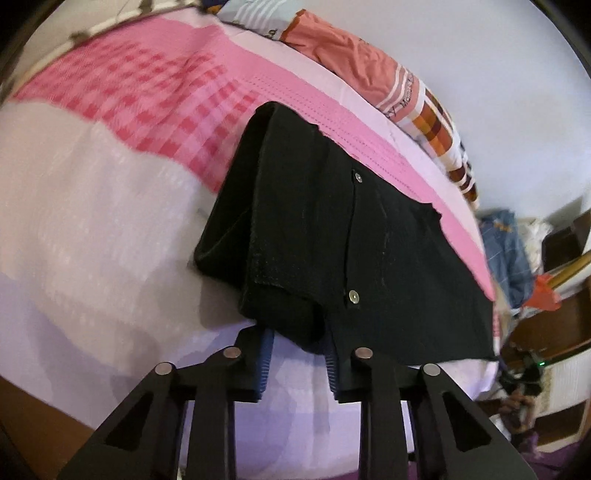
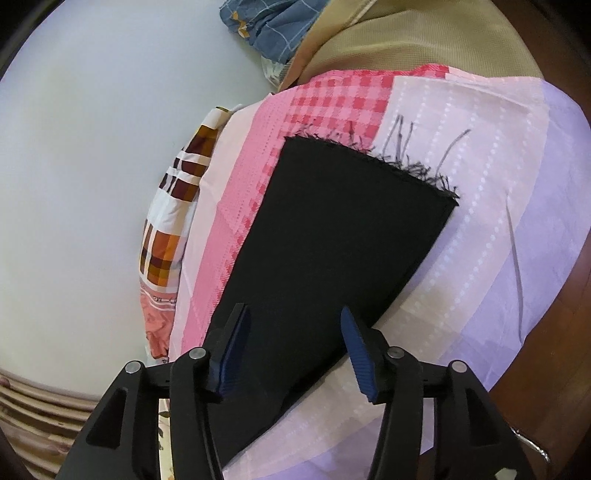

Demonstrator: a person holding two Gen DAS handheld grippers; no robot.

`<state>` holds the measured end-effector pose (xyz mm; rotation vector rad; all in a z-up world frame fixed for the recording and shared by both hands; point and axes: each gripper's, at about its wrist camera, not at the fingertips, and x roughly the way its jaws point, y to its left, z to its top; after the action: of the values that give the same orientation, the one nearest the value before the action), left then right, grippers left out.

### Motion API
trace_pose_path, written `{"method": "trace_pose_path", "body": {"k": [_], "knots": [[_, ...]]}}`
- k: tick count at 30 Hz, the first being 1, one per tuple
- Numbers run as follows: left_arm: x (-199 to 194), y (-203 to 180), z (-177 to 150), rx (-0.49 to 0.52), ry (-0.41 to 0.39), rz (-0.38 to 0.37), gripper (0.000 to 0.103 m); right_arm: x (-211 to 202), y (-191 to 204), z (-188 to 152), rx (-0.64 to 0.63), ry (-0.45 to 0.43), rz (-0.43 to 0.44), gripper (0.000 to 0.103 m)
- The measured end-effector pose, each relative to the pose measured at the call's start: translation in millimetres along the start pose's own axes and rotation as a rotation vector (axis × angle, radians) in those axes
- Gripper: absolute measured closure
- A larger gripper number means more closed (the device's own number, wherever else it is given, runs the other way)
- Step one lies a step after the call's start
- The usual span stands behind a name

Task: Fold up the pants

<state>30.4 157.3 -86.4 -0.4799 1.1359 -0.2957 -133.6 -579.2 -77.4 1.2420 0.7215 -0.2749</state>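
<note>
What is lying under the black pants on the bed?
Under the black pants lies a bedsheet with pink checks, pale pink and lilac bands. The sheet directly beneath the pants is covered and cannot be seen.

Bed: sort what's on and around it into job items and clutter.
Job:
black pants, frayed hem
left gripper, jaws around the waistband edge
right gripper, open over the leg
pink checked bedsheet, the folding surface

Clutter:
orange patterned pillow
blue checked cloth
</note>
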Motion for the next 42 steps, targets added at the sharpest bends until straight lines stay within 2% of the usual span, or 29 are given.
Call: {"method": "trace_pose_path", "body": {"k": [2,5,6,10,13,16,19,22,24,26,28,31,33,36,42], "knots": [[-8.9,-14.2,6.9,0.050,-0.048,0.029,0.086,0.5,-4.2,-1.1,0.006,0.004,-0.002,0.053],[-25.5,-34.2,16.1,0.119,-0.138,0.063,0.086,-0.2,-11.2,-2.0,0.023,-0.001,0.004,0.053],[-24.8,-34.8,17.0,0.131,-0.142,0.079,0.086,-0.6,-13.6,-1.9,0.032,0.000,0.009,0.053],[2.9,-13.2,8.8,0.123,-0.058,0.158,0.085,-1.7,-18.4,-2.5,0.043,-0.001,0.037,0.052],[3.0,-7.5,5.2,0.114,-0.075,0.133,0.085,-3.3,-20.2,-0.5,0.039,-0.009,0.033,0.050],[-1.5,-18.6,8.4,0.141,-0.099,0.140,0.085,-4.6,-27.4,3.0,0.078,-0.021,0.073,0.049],[-5.6,-24.3,12.1,0.154,-0.123,0.143,0.085,-14.6,-43.7,7.5,0.140,-0.068,0.113,0.049],[-2.3,-23.7,11.8,0.157,-0.147,0.164,0.085,-27.9,-63.0,12.3,0.189,-0.105,0.116,0.049],[5.2,-19.4,8.5,0.164,-0.120,0.187,0.085,-35.2,-72.4,14.3,0.201,-0.118,0.130,0.049],[9.3,-11.0,6.1,0.131,-0.096,0.171,0.084,-39.1,-76.9,15.6,0.202,-0.120,0.153,0.049],[6.4,-6.5,7.2,0.104,-0.094,0.152,0.082,-38.4,-75.5,17.2,0.191,-0.113,0.199,0.049],[7.1,-9.1,7.0,0.105,-0.093,0.165,0.081,-34.4,-69.2,19.3,0.174,-0.104,0.259,0.049],[7.2,-10.4,5.9,0.108,-0.096,0.171,0.081,-30.8,-66.0,21.8,0.155,-0.097,0.247,0.049],[8.2,-9.7,5.1,0.101,-0.101,0.165,0.080,-25.3,-64.7,26.4,0.130,-0.089,0.172,0.050],[9.8,-8.4,6.7,0.103,-0.099,0.170,0.079,-22.2,-71.8,34.9,0.139,-0.095,0.160,0.052]]}}
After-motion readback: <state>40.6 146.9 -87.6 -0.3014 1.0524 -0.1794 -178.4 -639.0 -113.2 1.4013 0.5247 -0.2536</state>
